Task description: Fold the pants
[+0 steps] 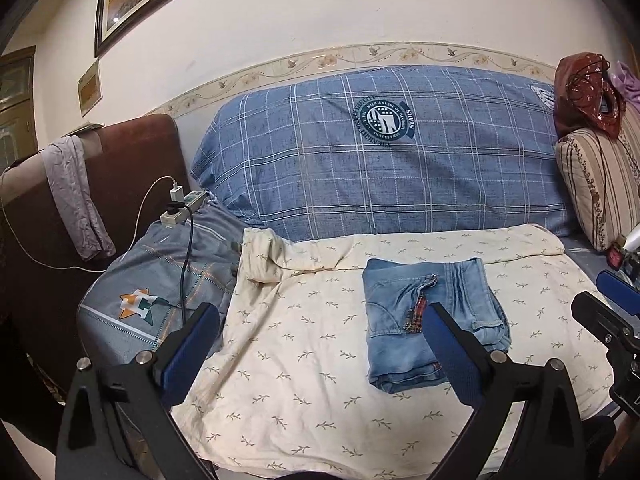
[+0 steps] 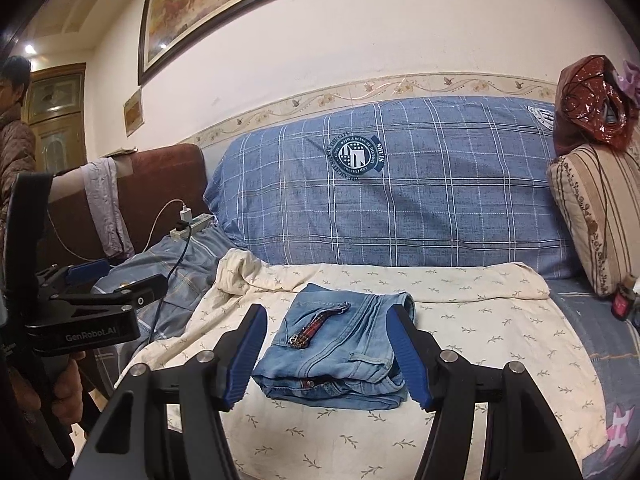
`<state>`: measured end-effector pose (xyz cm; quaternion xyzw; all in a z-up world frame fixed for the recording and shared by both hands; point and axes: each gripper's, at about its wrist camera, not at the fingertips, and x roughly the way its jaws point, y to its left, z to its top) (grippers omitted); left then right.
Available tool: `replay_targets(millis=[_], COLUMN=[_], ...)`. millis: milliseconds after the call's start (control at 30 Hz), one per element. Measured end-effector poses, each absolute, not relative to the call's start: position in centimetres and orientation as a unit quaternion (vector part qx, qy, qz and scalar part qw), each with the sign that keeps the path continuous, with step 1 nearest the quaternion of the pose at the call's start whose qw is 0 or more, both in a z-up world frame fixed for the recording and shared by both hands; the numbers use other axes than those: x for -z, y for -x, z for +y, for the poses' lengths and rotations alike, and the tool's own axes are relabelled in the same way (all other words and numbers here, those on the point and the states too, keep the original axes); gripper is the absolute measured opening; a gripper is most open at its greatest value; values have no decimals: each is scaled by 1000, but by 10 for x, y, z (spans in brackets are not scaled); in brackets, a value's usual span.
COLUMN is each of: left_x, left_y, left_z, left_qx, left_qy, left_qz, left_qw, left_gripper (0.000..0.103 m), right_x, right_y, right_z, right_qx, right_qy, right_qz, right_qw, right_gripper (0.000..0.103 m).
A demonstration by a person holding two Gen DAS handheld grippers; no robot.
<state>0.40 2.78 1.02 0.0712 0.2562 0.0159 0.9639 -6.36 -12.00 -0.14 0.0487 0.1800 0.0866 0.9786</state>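
The light-blue jeans [image 2: 332,344] lie folded into a compact rectangle on the cream leaf-print sheet [image 2: 360,432] that covers the sofa seat. My right gripper [image 2: 326,312] hovers just in front of them, open, its blue pads framing the bundle without touching it. In the left wrist view the jeans [image 1: 394,312] sit to the right of centre. My left gripper [image 1: 320,314] is open wide over bare sheet [image 1: 300,360], its right finger overlapping the jeans' edge in the picture. Each gripper shows in the other's view: the right gripper [image 1: 600,300] at the right edge, the left gripper [image 2: 120,276] at the left.
A blue plaid cushion [image 1: 380,160] lines the sofa back. A power strip [image 1: 182,208] with plugged cables lies on grey-blue bedding at the left, beside a brown armrest [image 1: 132,168] draped with grey cloth. A striped cushion [image 2: 596,216] and a red bag [image 2: 592,100] stand at the right. A person [image 2: 16,140] stands at the far left.
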Motion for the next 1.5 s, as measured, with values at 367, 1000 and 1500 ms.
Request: replay_targets(millis=[367, 1000, 1500], left_x=[-5, -1, 3], left_y=[-11, -20, -25], left_z=[42, 62, 72], left_qx=[-33, -28, 0], left_qy=[-60, -44, -32], left_qz=[265, 270, 269], left_qw=[962, 962, 962], left_gripper=[101, 101, 101], right_x=[7, 13, 13], right_y=[55, 38, 32], right_z=[-111, -93, -79], right_qx=[-91, -94, -86], right_qy=[-43, -37, -22], right_qz=[194, 215, 223], right_qw=[976, 971, 971], right_gripper=[66, 66, 66])
